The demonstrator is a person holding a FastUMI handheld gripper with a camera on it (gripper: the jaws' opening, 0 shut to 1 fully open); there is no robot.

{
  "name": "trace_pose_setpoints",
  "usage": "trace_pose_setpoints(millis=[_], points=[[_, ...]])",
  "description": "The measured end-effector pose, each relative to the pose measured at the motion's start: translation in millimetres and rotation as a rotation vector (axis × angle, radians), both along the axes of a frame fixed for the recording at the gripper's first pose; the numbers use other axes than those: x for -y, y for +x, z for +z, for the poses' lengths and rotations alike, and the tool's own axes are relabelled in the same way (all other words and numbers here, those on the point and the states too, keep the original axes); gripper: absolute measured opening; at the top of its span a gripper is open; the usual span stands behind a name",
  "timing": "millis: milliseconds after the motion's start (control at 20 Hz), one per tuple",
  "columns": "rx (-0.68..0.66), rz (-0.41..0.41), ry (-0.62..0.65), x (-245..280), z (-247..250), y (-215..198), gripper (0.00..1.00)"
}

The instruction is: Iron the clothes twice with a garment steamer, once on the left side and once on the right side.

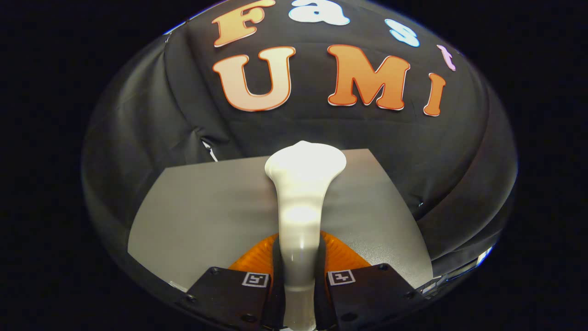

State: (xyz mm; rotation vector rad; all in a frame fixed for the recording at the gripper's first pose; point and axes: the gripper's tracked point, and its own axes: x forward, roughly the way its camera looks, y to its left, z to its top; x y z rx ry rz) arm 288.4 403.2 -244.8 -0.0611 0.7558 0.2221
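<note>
- Black cloth point(138, 138) walls the booth behind a grey table point(202, 211), whose far edge runs straight across under the cloth.
- Gripper point(299, 280): both fingers press on the handle of the white steamer point(301, 207), one on each side; the grip looks firm and centred.
- Steamer position: it stands out forward from between the fingers, narrow at the handle and flaring to a wide head point(305, 161) that reaches about the table's far edge (whether the head touches anything cannot be told).
- An orange ribbed part point(342, 257) shows just beyond the fingertips on both sides of the handle; what it is cannot be told.
- No garment can be made out on the grey table.
- Step in hand, as judged: the steamer is picked up and carried; no ironing pass appears to be under way.
- Next move calls for bringing the head onto the clothes at one side, then drawing it along in a steady stroke while keeping the pinch tight.
</note>
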Motion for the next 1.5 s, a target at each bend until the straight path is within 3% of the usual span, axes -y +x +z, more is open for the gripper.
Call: trace_pose_setpoints(millis=[600,1150,1500], points=[[0.225,0.006,0.106,31.7,94.2,-50.6,0.32],[0.427,-0.002,0.172,126.0,182.1,-128.9,0.32],[0.501,-0.047,0.168,199.7,222.4,-147.1,0.32]])
